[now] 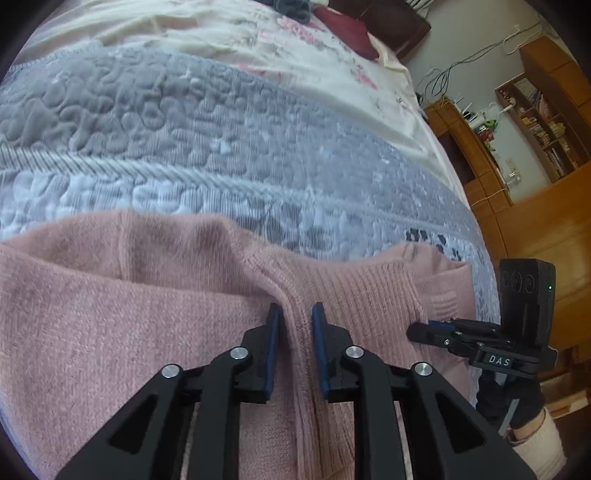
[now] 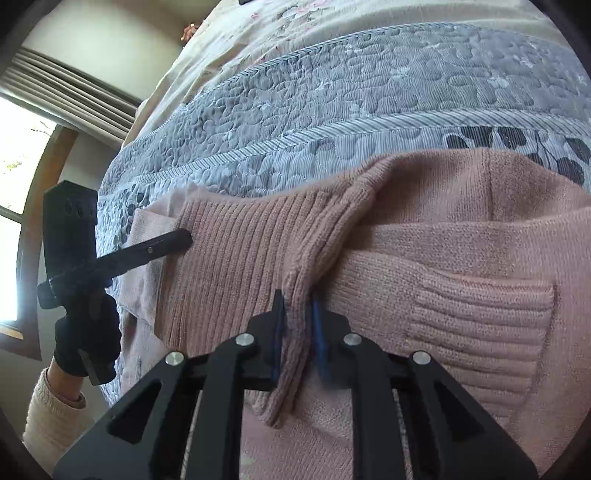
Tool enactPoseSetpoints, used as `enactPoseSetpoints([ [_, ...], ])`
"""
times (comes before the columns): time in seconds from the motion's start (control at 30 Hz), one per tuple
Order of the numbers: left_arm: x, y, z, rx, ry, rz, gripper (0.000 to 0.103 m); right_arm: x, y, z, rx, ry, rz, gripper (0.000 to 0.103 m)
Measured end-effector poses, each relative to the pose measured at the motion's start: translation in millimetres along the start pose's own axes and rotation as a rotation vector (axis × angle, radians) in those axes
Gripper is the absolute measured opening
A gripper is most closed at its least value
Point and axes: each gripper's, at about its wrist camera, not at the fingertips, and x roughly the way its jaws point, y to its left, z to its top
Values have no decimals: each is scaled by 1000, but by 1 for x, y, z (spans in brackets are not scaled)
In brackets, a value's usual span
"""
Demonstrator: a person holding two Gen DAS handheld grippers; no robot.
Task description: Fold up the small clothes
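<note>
Pink knit sweater [image 1: 129,314], spread on the quilted bed [image 1: 184,129]: left gripper [image 1: 295,314] and right gripper [image 2: 297,301] each have jaws narrowed around a raised ribbed ridge running straight ahead, both equally near.

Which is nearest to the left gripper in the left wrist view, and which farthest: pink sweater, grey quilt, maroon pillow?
1. Pink sweater: a fold lies between the left gripper's fingers.
2. Grey quilt: beyond the sweater.
3. Maroon pillow: at the bed's far end.

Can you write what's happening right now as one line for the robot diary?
step: folding | item: pink sweater on grey quilt | left gripper: pinching ribbed fold | right gripper: pinching ribbed fold
</note>
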Motion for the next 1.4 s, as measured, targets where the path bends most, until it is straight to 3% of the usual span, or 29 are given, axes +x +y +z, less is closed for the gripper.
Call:
enactPoseSetpoints([
  [0.07,-13,-4,-15,-7,-19,-25,47,-10,1,-10,13,-11,23,33],
  [0.13,-23,-9,-31,-5,-28,-53,56,-16,4,-21,8,-6,41,34],
  [0.2,-23,-15,-45,7,-9,-36,56,-14,4,-31,21,30,52,34],
  [0.23,-20,-17,-51,9,1,-23,54,-11,4,-35,22,50,54,29],
  [0.27,-18,-18,-55,12,11,-12,52,-10,6,-38,10,58,49,16],
  [0.3,-15,-19,-59,23,15,1,48,-9,7,-39,-3,59,30,12],
  [0.37,-13,-18,-63,40,9,34,37,-13,4,-40,9,44,20,11],
  [0.63,-9,-10,-69,24,-9,49,30,-2,-10,-47,56,30,-6,9],
  [0.7,-16,-16,-72,17,-11,81,32,-10,-6,-50,44,9,-5,11],
  [0.77,-29,-29,-82,28,-9,136,52,-30,1,-61,32,-32,-24,27],
  [0.8,-40,-36,-91,47,-26,168,57,-43,6,-70,17,-57,-36,31],
  [0.9,-77,-56,-131,109,-55,213,65,-82,19,-115,-38,-109,-92,34],
  [0.93,-90,-60,-150,120,-58,241,69,-94,22,-135,-53,-119,-119,40],
  [0.97,-102,-62,-167,127,-62,267,69,-105,22,-156,-59,-120,-135,46],
  [1.2,-169,-50,-293,78,-2,450,70,-159,4,-305,30,-90,-214,54],
  [1.4,-200,-24,-357,-61,8,424,70,-165,-13,-381,116,-58,-223,55],
])
